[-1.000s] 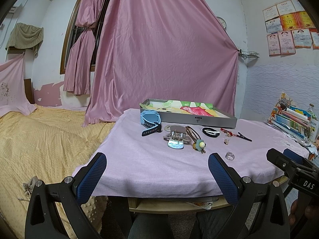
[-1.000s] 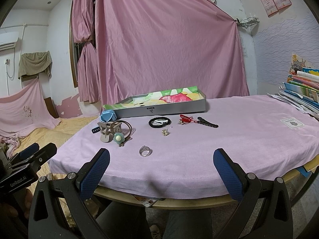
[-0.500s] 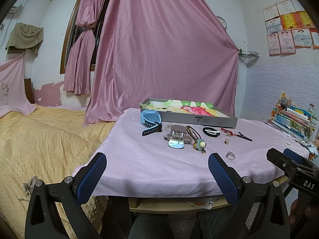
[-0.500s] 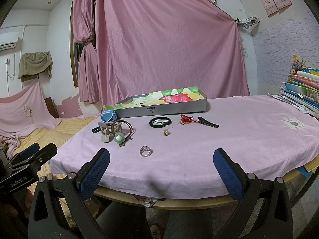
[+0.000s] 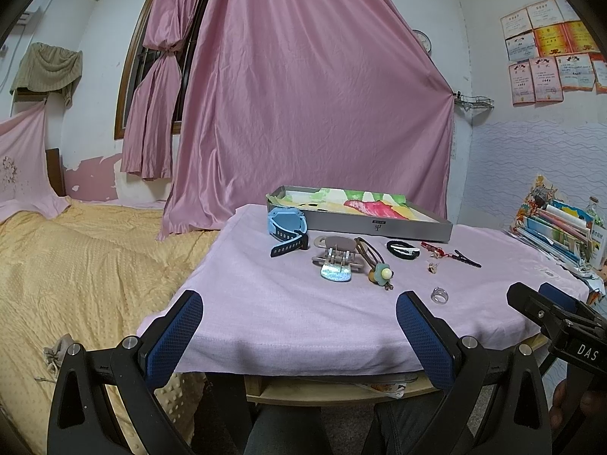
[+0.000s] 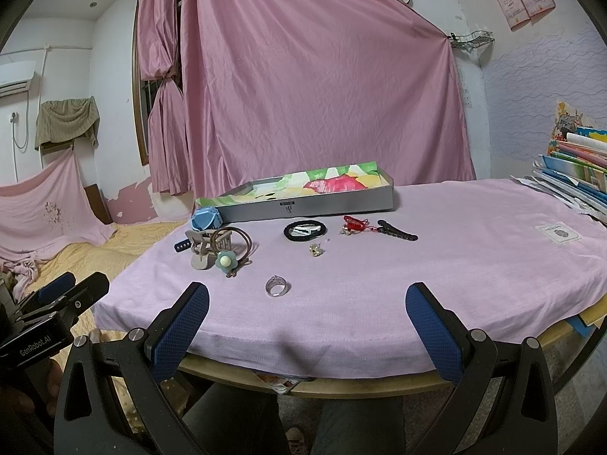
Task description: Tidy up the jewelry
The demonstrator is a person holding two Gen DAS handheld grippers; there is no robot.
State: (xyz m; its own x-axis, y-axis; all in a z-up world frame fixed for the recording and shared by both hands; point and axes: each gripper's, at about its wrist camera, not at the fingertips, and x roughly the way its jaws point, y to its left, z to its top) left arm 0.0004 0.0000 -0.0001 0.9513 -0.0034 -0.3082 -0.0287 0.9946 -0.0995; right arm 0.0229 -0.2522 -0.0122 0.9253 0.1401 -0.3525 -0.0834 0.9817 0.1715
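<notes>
Jewelry lies scattered on a pink-clothed table (image 5: pixel 288 303). A grey tray (image 5: pixel 379 223) with a colourful lining stands at the back. In front of it are a blue watch (image 5: pixel 286 223), a beige claw clip (image 5: pixel 335 256), a brown hair tie with a green flower (image 5: pixel 381 275), a black hair tie (image 5: pixel 403 248), a red charm (image 6: pixel 354 223), a black clip (image 6: pixel 398 231), a small earring (image 6: pixel 315 249) and a silver ring (image 6: pixel 277 287). My left gripper (image 5: pixel 299 309) and right gripper (image 6: pixel 307 303) both hang open at the table's near edge, holding nothing.
A stack of books and papers (image 5: pixel 561 231) crowds the table's right side, with a small white card (image 6: pixel 559 233) near it. A yellow bed (image 5: pixel 76 265) lies to the left. Pink curtains (image 5: pixel 303 94) hang behind. The person's knees (image 6: pixel 296 417) are under the table.
</notes>
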